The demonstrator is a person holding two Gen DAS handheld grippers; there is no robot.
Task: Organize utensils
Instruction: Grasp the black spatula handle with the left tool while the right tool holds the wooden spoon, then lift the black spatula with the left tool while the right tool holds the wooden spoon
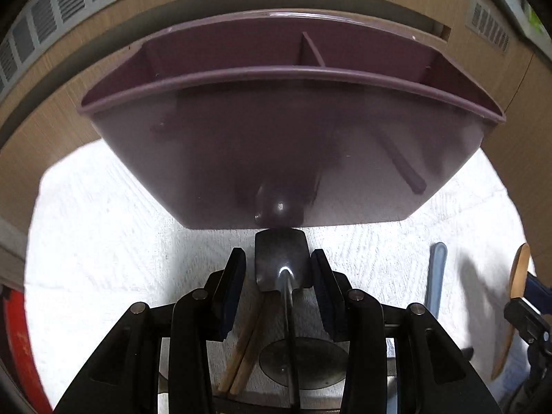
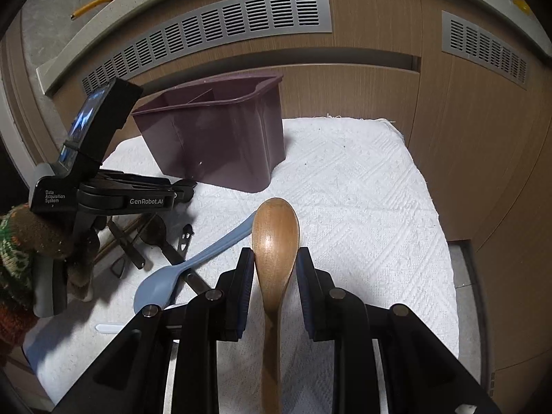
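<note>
While the wooden spoon (image 2: 275,241) is clenched in the right tongs (image 2: 275,269), bowl pointing forward, the left tongs (image 1: 278,272) stand released around a metal spatula (image 1: 281,262), blade toward the purple caddy (image 1: 289,145).

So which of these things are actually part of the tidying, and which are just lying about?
Part of the job: wooden spoon, blue spoon, dark metal utensil, chopsticks, purple caddy.
Just lying about: white cloth, vent grilles, red object.
</note>
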